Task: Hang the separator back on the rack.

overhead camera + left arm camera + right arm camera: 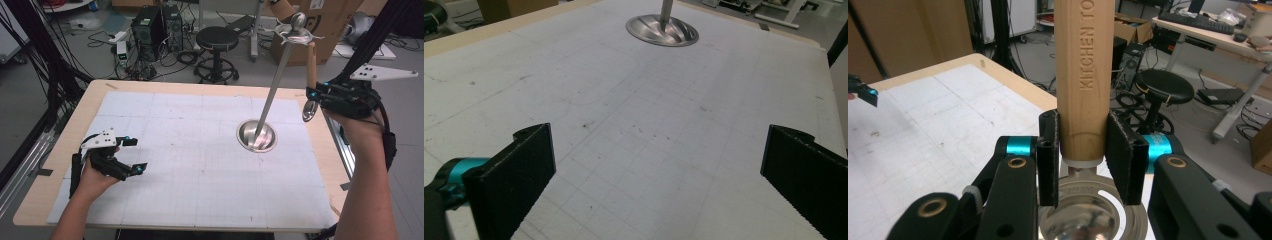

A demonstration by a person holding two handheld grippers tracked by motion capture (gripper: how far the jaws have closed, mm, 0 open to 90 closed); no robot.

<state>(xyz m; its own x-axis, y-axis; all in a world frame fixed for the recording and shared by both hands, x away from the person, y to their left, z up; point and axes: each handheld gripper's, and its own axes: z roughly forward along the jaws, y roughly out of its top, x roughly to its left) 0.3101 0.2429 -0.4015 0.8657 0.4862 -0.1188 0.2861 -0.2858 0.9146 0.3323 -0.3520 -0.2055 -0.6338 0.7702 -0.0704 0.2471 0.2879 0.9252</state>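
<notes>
A metal utensil stand has a round base (256,136) (662,31) on the white mat, right of centre. Its thin pole (272,92) leans up to a hook ring with a ball top (298,31). My right gripper (316,95) (1083,150) is raised over the table's right edge, shut on a utensil. The jaws clamp the lower end of the utensil's wooden handle (312,65) (1083,65), which points up toward the hooks. The utensil's metal bowl (309,111) (1088,220) hangs below the jaws. My left gripper (137,154) (659,170) rests low at the mat's left side, open and holding nothing.
A white gridded mat (200,150) covers most of the wooden table (90,100). On the floor beyond the far edge are a black stool (217,39), computer towers (155,27), cables and a cardboard box (325,20). Black frame poles rise at the left and right.
</notes>
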